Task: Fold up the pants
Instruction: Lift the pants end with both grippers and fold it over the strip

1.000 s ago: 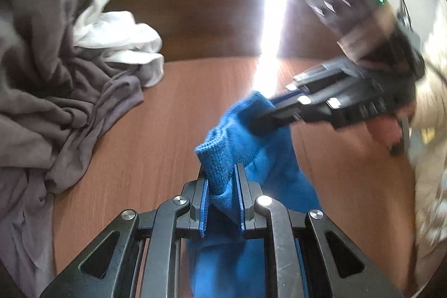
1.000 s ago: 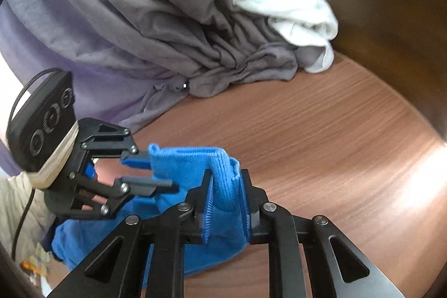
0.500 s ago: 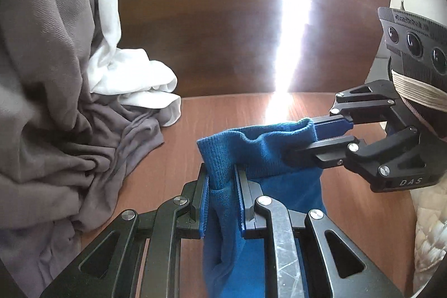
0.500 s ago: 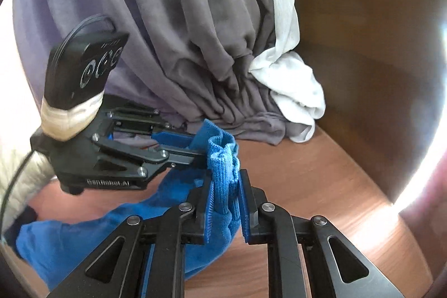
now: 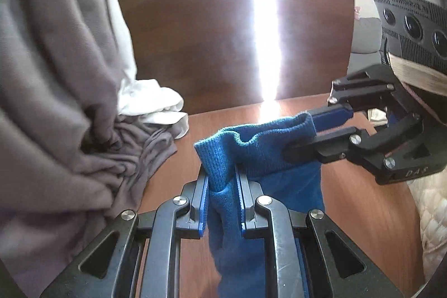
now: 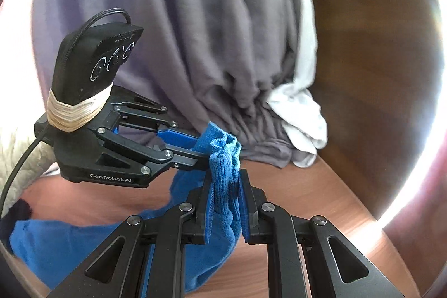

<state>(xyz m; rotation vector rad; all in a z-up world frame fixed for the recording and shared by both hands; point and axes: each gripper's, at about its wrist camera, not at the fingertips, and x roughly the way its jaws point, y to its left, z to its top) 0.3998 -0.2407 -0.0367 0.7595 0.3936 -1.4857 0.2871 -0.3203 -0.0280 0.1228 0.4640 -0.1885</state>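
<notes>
Left tool and right tool both clamped.

"GenRobot.AI" in white letters on the black body of the left claw, seen from the right wrist. "DAS" faintly on the body of the right claw. Lettering along the camera housing above it: too blurred to read.

A crumpled grey cloth and a white garment lie heaped on the brown wooden table.
</notes>
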